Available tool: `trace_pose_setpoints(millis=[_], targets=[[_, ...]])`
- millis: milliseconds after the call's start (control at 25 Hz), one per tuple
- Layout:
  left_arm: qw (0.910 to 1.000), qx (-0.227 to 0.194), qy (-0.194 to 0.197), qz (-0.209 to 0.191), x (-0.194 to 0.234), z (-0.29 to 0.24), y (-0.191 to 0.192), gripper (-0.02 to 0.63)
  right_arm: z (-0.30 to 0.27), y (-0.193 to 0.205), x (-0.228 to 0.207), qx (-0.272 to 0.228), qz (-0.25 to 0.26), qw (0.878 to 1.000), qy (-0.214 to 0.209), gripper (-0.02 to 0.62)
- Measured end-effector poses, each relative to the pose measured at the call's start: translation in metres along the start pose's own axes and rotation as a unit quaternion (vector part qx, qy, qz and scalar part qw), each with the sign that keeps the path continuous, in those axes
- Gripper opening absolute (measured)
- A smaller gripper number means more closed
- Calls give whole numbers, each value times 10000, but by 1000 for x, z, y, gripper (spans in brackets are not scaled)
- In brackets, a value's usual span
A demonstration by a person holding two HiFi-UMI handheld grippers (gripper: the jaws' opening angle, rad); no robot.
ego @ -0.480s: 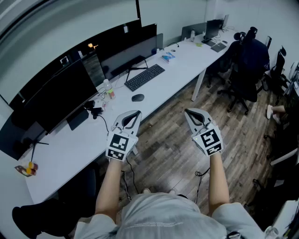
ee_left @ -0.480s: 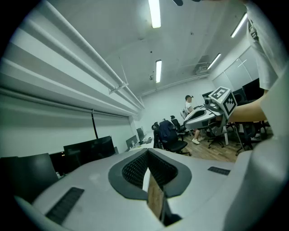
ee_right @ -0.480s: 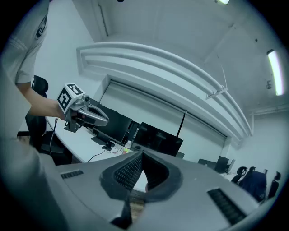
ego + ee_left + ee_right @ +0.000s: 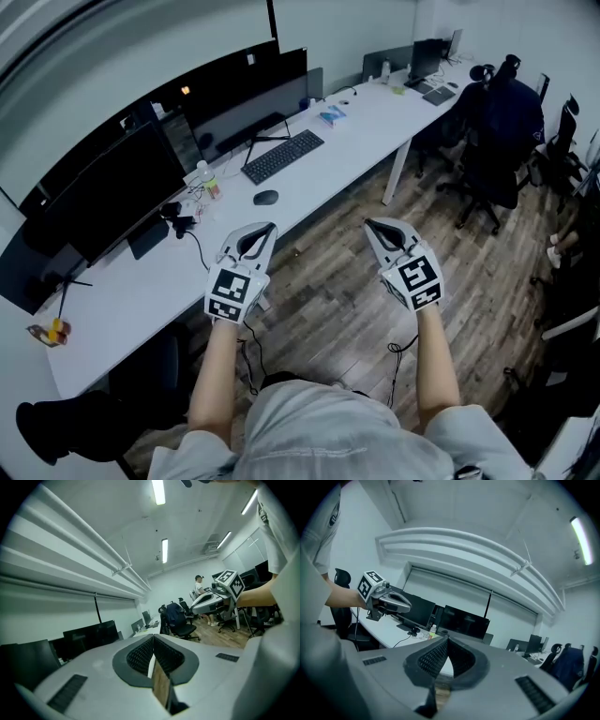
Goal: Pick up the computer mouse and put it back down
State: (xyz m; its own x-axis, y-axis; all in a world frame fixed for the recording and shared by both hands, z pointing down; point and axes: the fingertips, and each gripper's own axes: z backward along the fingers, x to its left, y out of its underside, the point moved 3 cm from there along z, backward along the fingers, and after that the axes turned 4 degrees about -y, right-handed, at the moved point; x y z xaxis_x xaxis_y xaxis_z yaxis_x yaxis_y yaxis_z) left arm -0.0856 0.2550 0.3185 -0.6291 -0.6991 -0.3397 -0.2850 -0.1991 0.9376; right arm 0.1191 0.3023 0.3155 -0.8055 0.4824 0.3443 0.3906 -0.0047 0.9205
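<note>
Mouse (image 4: 266,197) sits on the white desk (image 4: 141,295), just in front of the keyboard (image 4: 282,155) at its left end, close to it but not touching. No gripper on it.

Left gripper (image 4: 263,228) is held at the desk's front edge, nearer the person than the keyboard, tips aimed toward the mouse. Its jaws are closed tip to tip with nothing between them. Right gripper (image 4: 372,225) is out over the wood floor (image 4: 328,300), level with the left one and well right of the keyboard. Its jaws are also pressed together and empty.

Dark monitors (image 4: 239,94) stand behind the keyboard. Bottle (image 4: 203,174) and a tangle of cables (image 4: 192,239) lie left of the keyboard, beside the mouse. Small blue item (image 4: 330,116) lies past the keyboard's right end. Office chairs (image 4: 502,122) stand far right of the keyboard.
</note>
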Motion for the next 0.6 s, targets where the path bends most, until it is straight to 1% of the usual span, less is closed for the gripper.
trace_pose_setpoints(millis=[160, 320, 600], targets=[[9992, 247, -298, -7, -5, -8, 6, 12, 4, 12, -13, 50, -21, 9999, -151, 0], [9969, 525, -586, 17, 1, -19, 16, 12, -3, 16, -26, -118, -146, 9996, -223, 2], [9966, 490, -608, 266, 28, -43, 47, 12, -55, 26, -46, -45, 52, 9994, -340, 9]])
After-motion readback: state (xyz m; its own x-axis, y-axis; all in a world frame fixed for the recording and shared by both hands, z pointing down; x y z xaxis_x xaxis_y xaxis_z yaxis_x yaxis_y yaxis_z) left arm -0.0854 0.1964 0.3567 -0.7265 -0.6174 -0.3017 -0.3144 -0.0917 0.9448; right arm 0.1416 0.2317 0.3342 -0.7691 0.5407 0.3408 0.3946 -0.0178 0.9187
